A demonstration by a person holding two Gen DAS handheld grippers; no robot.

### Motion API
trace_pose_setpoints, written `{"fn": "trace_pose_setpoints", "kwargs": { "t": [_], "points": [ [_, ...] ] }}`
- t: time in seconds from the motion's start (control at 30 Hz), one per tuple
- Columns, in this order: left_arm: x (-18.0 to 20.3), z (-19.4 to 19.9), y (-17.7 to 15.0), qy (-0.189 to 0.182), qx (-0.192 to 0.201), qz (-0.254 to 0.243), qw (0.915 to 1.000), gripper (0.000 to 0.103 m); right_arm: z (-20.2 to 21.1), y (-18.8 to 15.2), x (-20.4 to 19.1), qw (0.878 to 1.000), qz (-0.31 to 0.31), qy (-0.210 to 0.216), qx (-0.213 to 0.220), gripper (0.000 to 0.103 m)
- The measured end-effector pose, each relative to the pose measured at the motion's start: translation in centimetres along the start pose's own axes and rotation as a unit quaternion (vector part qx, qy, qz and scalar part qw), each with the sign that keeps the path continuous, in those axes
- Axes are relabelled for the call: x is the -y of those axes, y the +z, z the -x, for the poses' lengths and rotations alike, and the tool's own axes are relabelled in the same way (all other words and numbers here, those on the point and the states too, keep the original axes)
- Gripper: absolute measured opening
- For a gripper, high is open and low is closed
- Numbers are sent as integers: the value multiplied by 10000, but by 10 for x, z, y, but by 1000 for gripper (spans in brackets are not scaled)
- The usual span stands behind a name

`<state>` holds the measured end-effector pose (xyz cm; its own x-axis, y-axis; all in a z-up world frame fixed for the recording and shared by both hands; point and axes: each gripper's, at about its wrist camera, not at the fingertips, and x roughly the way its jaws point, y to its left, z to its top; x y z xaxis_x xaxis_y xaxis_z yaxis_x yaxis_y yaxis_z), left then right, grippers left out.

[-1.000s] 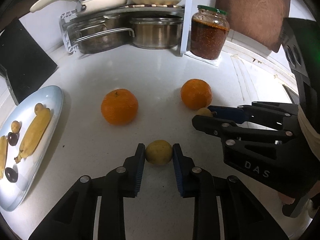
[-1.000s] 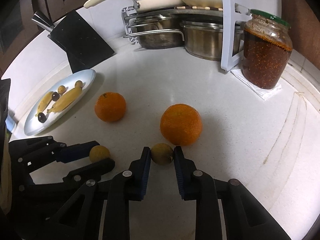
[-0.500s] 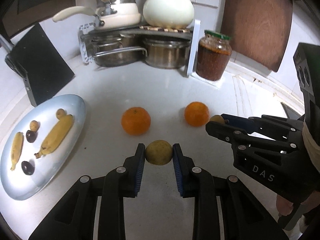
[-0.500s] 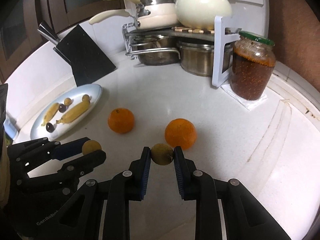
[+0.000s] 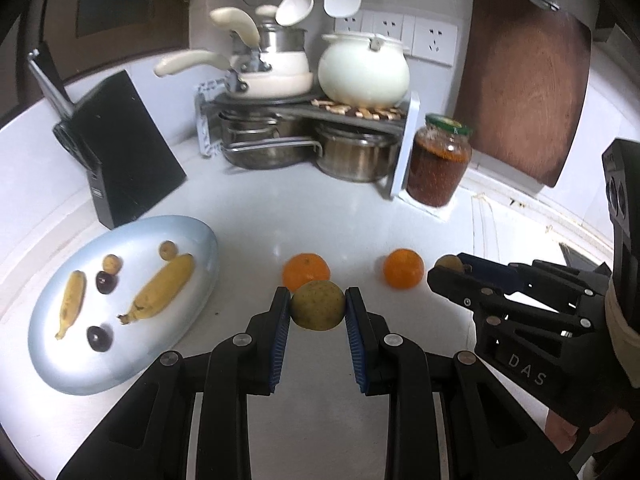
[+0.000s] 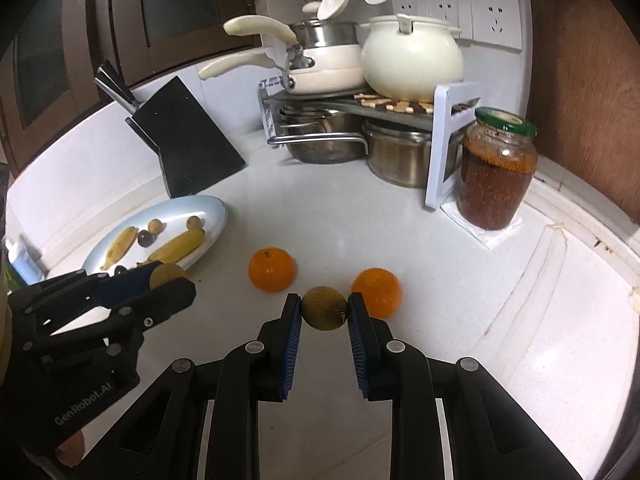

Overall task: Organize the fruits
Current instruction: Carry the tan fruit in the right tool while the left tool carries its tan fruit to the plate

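My left gripper (image 5: 318, 307) is shut on a small yellow-green round fruit (image 5: 317, 310) and holds it above the white counter. My right gripper (image 6: 324, 309) is shut on a small brown-green round fruit (image 6: 323, 308), also lifted. Two oranges lie on the counter, one on the left (image 5: 306, 271) (image 6: 272, 269) and one on the right (image 5: 403, 268) (image 6: 378, 291). A pale blue oval plate (image 5: 184, 320) (image 6: 216, 216) at the left holds two bananas (image 5: 162, 285), two small brown fruits and two dark fruits. The right gripper shows in the left wrist view (image 5: 444, 270).
A black knife block (image 5: 120, 152) stands behind the plate. A rack (image 5: 404, 152) with steel pots and white cookware fills the back corner. A jar of red preserve (image 5: 438, 164) stands to its right. A wooden board (image 5: 524, 92) leans on the wall.
Both grippers have risen from the counter with their small fruits held. The oranges and the plate look smaller and farther below than before.
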<state>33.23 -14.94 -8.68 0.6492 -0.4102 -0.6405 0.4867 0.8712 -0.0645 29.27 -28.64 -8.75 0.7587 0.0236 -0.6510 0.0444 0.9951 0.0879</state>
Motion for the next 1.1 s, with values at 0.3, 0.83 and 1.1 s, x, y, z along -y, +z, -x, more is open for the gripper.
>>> {"fn": "trace_pose_setpoints", "kwargs": {
  "t": [0.3,0.83,1.1],
  "points": [
    [-19,29,5,181,294,152,9993,28,18,8,-25,9995,162,39,260,25],
    [-57,79,5,576,766,381,9947,28,35,24,-74,9966,476,289,600,25],
    [-80,98,5,830,958,542,9905,28,38,36,-102,9934,641,489,815,25]
  ]
}}
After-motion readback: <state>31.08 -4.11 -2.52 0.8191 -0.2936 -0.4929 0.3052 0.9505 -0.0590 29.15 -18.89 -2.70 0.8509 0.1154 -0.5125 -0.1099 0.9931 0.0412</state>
